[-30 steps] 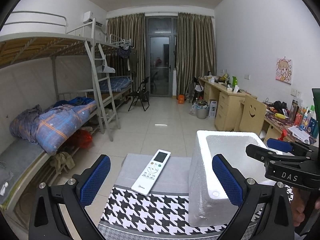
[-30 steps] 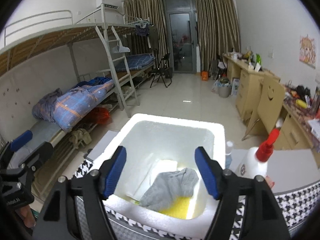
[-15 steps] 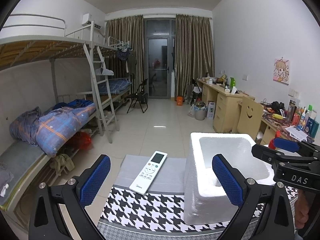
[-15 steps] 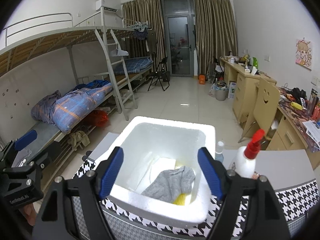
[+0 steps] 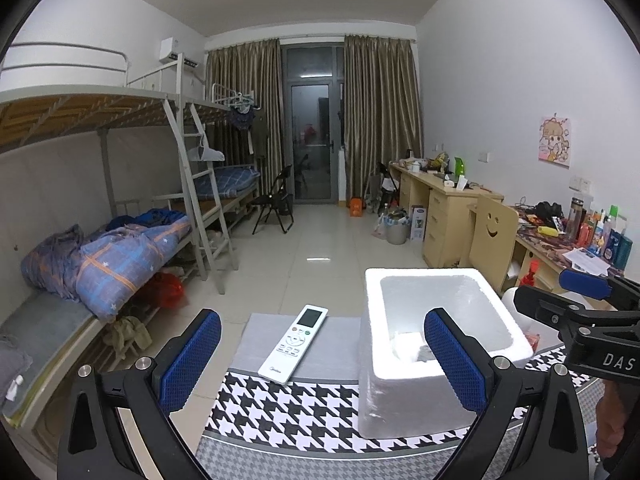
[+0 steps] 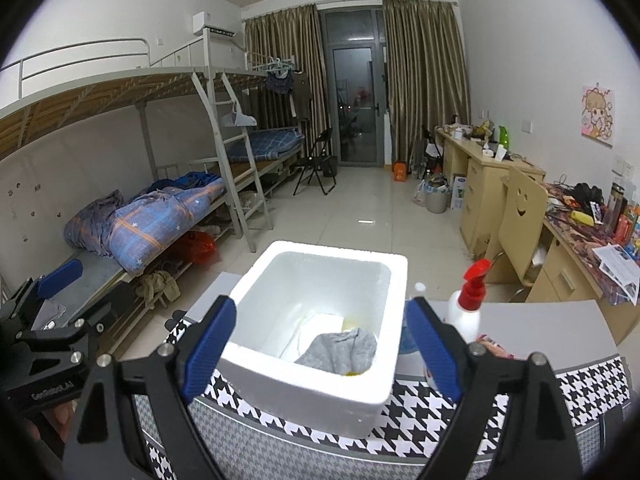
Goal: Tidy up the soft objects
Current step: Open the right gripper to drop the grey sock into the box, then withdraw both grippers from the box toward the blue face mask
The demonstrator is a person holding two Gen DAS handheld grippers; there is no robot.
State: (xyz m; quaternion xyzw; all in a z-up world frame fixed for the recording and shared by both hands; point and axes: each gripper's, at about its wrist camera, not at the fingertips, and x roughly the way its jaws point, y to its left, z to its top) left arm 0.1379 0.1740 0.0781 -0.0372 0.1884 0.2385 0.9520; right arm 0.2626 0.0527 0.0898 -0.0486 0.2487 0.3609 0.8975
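Observation:
A white foam box [image 6: 320, 396] stands on the houndstooth-covered table [image 6: 500, 396]. A grey cloth [image 6: 340, 350] lies crumpled inside it, over something yellow and a white sheet. My right gripper [image 6: 320, 308] hovers just behind and above the box. Its jaws are opening wide and the blue pads [image 6: 208, 336] touch nothing. My left gripper [image 5: 322, 316] is open and empty, to the left of the foam box [image 5: 400, 400]. Only a sliver of the grey cloth [image 5: 426, 354] shows there. Each gripper shows at the edge of the other's view.
A white remote [image 5: 294, 344] lies on the grey table edge left of the box. A spray bottle with a red top [image 6: 466, 308] stands right of the box. Bunk beds line the left wall. Desks and a wooden chair [image 6: 520, 208] line the right.
Both grippers have drawn back and slightly up from the box, so it sits farther off in both views. The right jaws have spread wider. The cloth stays in the box.

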